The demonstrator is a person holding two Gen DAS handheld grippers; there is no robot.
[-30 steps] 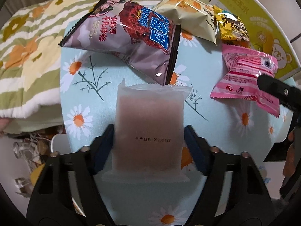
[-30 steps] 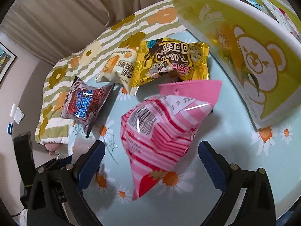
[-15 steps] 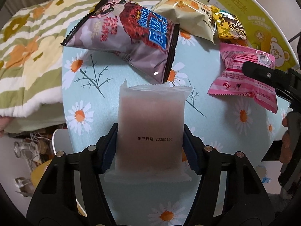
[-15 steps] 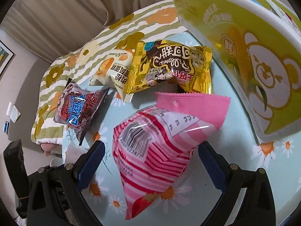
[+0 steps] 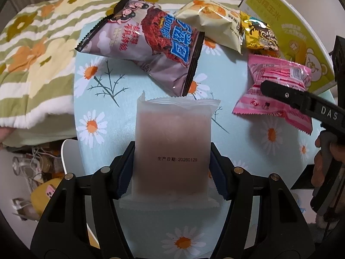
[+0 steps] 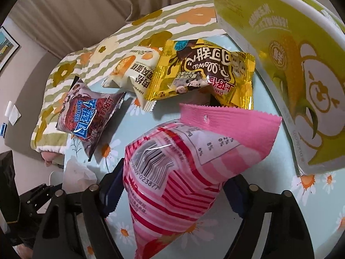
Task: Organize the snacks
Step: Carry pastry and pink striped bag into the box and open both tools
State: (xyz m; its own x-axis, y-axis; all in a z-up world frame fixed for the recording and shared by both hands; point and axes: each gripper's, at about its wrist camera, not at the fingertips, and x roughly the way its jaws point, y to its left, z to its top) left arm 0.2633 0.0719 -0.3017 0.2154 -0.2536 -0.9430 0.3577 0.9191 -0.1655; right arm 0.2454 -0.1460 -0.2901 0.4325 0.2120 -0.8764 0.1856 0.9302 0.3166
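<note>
My left gripper (image 5: 171,168) is shut on a frosted white packet (image 5: 172,146) with a printed date, on the daisy-print table (image 5: 103,90). My right gripper (image 6: 172,185) is shut on a pink striped packet (image 6: 183,172), which also shows in the left wrist view (image 5: 278,82). Beyond lie a purple bag (image 5: 151,49) (image 6: 90,116), a cream packet (image 5: 213,21) (image 6: 133,71) and a yellow packet (image 5: 258,34) (image 6: 202,71). A yellow-green bear box (image 6: 291,64) (image 5: 286,28) stands at the right.
A floral striped blanket (image 5: 36,60) borders the table on the far and left sides. Clutter sits on the floor (image 5: 38,168) below the table's left edge. The left gripper's body (image 6: 32,198) shows at lower left of the right wrist view.
My left jaws closed onto the white packet. My right gripper moved forward over the pink packet and its jaws closed on it.
</note>
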